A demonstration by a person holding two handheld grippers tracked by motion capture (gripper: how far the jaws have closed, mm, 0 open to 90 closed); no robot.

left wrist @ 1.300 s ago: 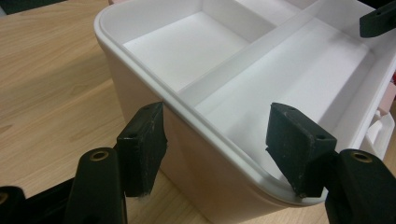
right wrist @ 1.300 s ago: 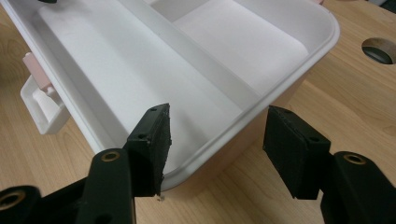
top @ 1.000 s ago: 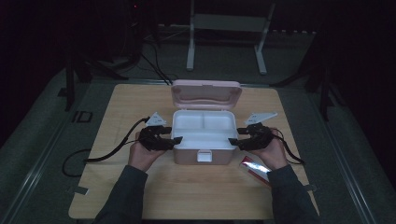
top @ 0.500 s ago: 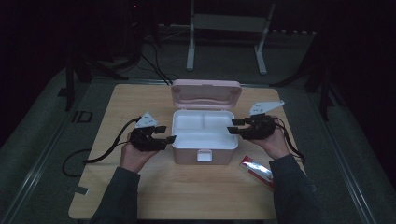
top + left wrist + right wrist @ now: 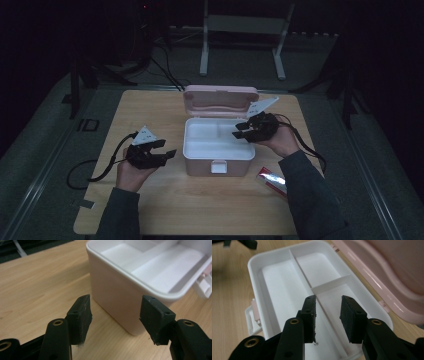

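High view: both grippers at the open lunch box, nothing held

We see the pink lunch box [image 5: 218,150] near the middle of the wooden worktop [image 5: 165,210], lid [image 5: 220,100] swung back and standing up behind it. White inner tray [image 5: 274,290] is divided into compartments, all bare.

Left gripper [image 5: 167,150] sits just left of the box, jaws pointing at its side wall. In the left gripper view we see the jaws spread with the box's corner [image 5: 117,305] beyond the gap, apart from both pads. They have just been closing a bit; nothing between them.

Right gripper [image 5: 239,131] hovers over the right edge of the tray. In the right gripper view its jaws are part spread above a tray divider [image 5: 332,282], no contact that we can see. They have just been closing; nothing between them.

Red and silver packet [image 5: 272,181] lies on the worktop just right of the box's front corner, under our right forearm.
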